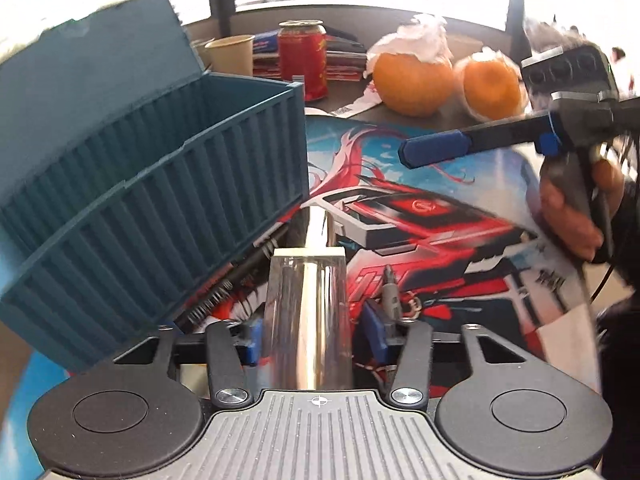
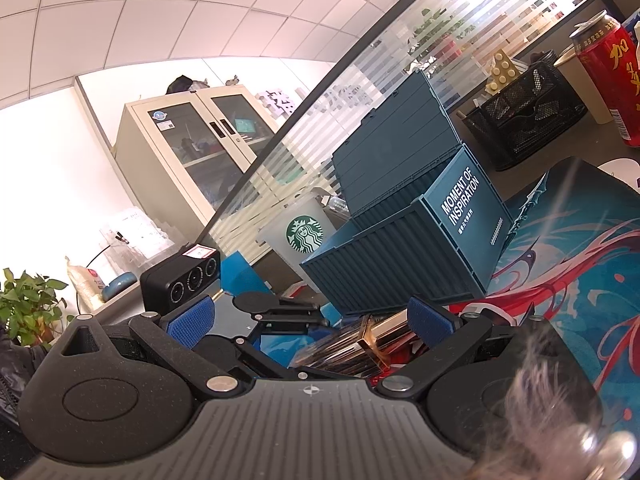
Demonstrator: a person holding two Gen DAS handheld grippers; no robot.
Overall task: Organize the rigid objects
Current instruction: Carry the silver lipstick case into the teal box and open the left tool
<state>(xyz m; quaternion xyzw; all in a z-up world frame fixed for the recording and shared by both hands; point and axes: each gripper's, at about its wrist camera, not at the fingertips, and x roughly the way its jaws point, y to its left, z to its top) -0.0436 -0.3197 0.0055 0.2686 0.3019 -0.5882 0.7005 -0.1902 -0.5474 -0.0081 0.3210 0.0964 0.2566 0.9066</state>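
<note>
My left gripper [image 1: 312,332] is shut on a clear rectangular case with a shiny metal tube inside [image 1: 308,312]; the case points forward over the printed mat [image 1: 440,216]. A teal container-style box [image 1: 160,208] with its lid open stands just left of it and also shows in the right wrist view [image 2: 432,248]. My right gripper [image 2: 312,320] is open and empty, held above the mat; it shows in the left wrist view [image 1: 436,148] at the right. The held case appears below it in the right wrist view [image 2: 360,348].
Two oranges [image 1: 416,76] in foam netting, a red drink can [image 1: 302,60] and a paper cup [image 1: 232,54] stand at the back. A black mesh organizer [image 2: 528,116] and a Starbucks cup [image 2: 300,232] sit behind the box. A small screwdriver bit [image 1: 390,292] lies on the mat.
</note>
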